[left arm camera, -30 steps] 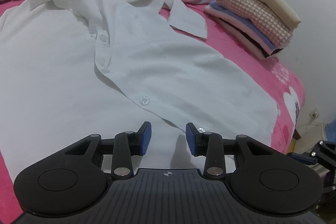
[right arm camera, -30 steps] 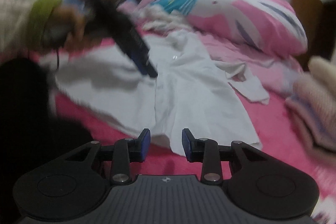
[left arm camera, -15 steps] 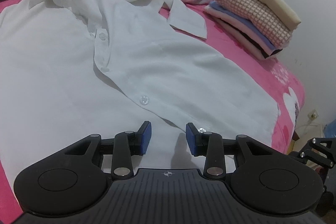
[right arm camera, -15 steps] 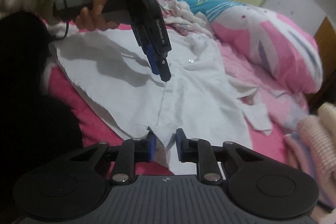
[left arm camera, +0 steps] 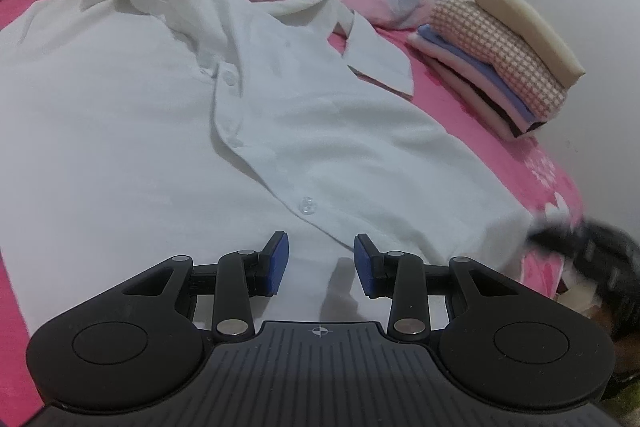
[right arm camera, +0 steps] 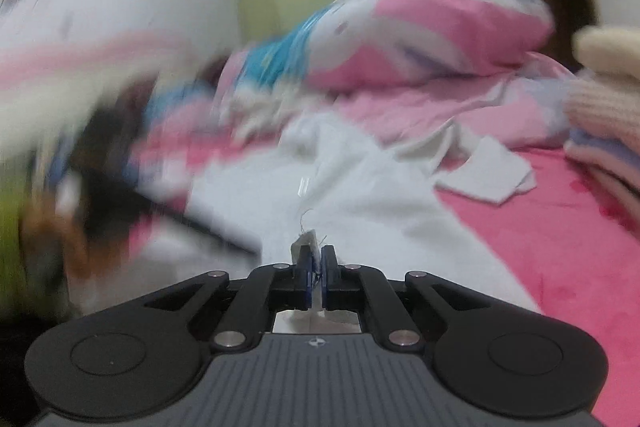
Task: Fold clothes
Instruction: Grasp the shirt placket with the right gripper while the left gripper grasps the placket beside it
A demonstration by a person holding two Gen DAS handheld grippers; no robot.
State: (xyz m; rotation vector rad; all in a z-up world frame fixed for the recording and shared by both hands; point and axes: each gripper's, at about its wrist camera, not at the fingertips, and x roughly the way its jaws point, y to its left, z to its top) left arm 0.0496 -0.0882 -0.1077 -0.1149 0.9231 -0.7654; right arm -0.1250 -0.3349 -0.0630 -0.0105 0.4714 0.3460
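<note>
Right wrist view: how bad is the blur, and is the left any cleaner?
Right wrist view: heavy motion smear over its left side and pillows; right hand-held gripper and pinched white shirt hem stay sharp. Left wrist view: crisp shirt, blur only at right edge.

Right wrist view: left of the shirt (right arm camera: 360,195), hand w/ other gripper (right arm camera: 104,203) smeared by blur. Shirt's left side cut off by frame edge.

Both wrist views look low and close across the bed (left arm camera: 472,115), sharing the white shirt (left arm camera: 160,131) (right arm camera: 360,195) and clothes stack (left arm camera: 504,67) (right arm camera: 604,131).
</note>
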